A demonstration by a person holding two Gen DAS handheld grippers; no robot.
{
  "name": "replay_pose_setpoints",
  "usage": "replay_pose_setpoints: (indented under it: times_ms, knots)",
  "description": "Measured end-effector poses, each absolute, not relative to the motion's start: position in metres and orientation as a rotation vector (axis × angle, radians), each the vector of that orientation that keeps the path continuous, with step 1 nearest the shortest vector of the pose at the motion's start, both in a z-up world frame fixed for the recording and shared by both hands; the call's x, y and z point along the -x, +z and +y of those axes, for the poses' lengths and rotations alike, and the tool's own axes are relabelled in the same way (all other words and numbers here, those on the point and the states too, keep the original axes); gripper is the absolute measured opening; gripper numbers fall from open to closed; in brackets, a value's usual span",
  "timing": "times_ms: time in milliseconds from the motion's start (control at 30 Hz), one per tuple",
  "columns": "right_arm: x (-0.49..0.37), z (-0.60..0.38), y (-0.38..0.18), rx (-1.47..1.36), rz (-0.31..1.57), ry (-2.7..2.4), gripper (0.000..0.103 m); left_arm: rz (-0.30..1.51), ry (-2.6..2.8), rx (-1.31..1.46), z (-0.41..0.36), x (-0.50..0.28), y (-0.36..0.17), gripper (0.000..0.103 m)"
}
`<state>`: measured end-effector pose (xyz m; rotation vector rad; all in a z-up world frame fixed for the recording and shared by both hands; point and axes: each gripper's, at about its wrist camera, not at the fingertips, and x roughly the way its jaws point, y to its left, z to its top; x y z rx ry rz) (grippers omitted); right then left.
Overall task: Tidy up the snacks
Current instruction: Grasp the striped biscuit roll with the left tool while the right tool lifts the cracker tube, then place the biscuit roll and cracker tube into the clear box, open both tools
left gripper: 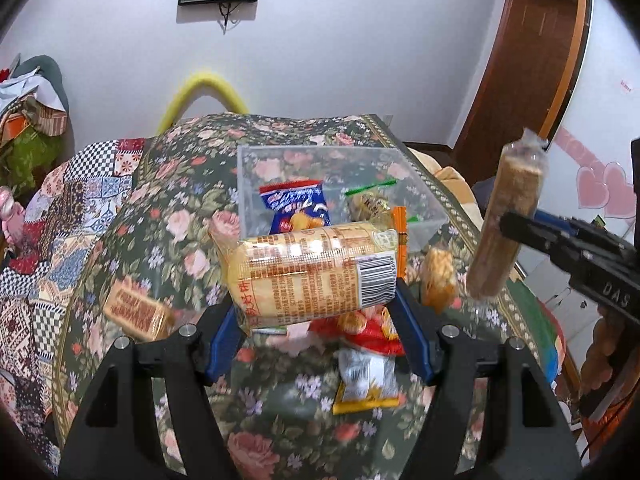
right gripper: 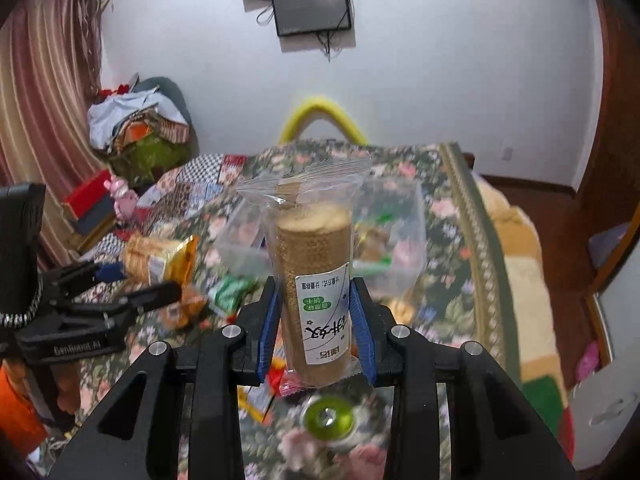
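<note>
Both claws, left (left gripper: 316, 300) & right (right gripper: 316, 316), grip cracker packs above clear bin (left gripper: 280, 152).

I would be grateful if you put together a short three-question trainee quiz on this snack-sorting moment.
1. True or false: the left gripper holds the yellow-wrapped cracker roll crosswise.
2. What does the right gripper hold? A) a brown biscuit stack in clear wrap B) a red bag
3. Fill in: the blue snack bag lies inside the clear plastic ____.

Key: 1 true; 2 A; 3 box.
</note>
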<state>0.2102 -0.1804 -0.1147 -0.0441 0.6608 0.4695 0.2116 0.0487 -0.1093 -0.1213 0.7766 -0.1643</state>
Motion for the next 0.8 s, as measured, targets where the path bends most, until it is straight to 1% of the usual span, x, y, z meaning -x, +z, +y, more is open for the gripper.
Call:
replay_pose_setpoints:
  times_ms: [233,500,633,800]
  knots:
    - [-0.242,-0.179,-0.105,0.051,0.619,0.443,0.031,0.770,-0.164,0.103,0.036,-0.245,-0.111,0.069]
    - [-0.278,-0.158,-0.106,0.067,0.608,0.454,0.031,0.797,-0.146,0.102,0.035,-0.292,-0.127,0.069]
    - [-0.297,-0.146,-0.116,0.061,0.626,0.464,0.031,0.798,-0.116,0.076,0.038,-0.309,-0.136,0.069]
    - [-0.320,-0.139,-0.134,0.029,0.693,0.484,0.031,0.828,-0.115,0.118,0.048,-0.326,-0.152,0.069]
